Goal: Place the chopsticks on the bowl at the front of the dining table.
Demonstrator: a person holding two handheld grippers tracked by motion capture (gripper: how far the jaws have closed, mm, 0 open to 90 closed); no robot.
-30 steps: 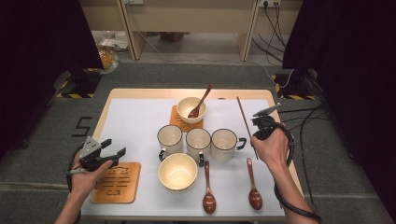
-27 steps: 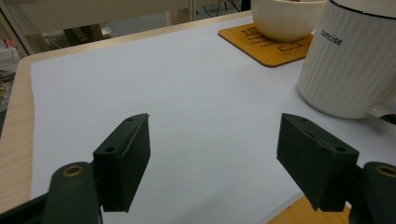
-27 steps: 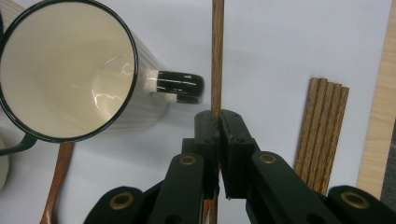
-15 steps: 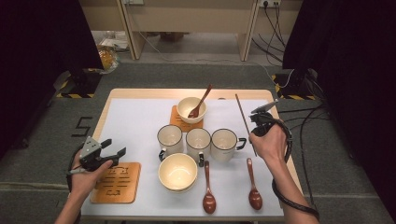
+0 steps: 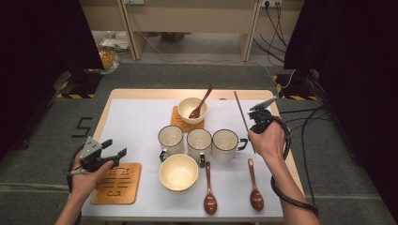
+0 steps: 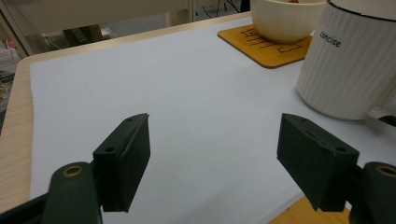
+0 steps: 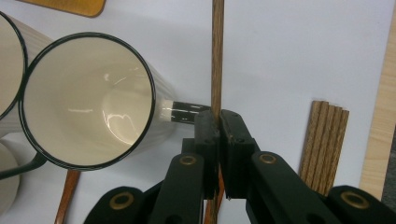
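Two hand-held grippers work at a table [image 5: 141, 96] covered w/ a white sheet. The right gripper [image 7: 218, 122] has its jaws pressed together on a thin wooden chopstick [image 7: 216, 56], which runs up between them. In the high view that chopstick [image 5: 242, 117] slants along the table's right side, w/ the right gripper [image 5: 259, 123] at its near end, just beside the rightmost mug [image 5: 226, 145]. In the right gripper view that mug [image 7: 88, 100] sits to the left, its dark handle next to the jaws; a bundle of more chopsticks [image 7: 325, 144] lies on the sheet to the right.

The left gripper [image 5: 101, 157] hovers at the front left, jaws wide apart and holding nothing, just above a wooden coaster [image 5: 117, 183] w/ cut-out characters I can't read. In the left gripper view, a ribbed white mug [image 6: 348, 60] bears the small word "concise".

Also on the table: 3 mugs in a row, an empty bowl [image 5: 178, 172] in front of them, 2 wooden spoons [image 5: 210, 190] near the front edge, and a rear bowl [image 5: 192, 108] on a second coaster holding a spoon. A floor marking [image 5: 83, 127] left of the table reads like "5".
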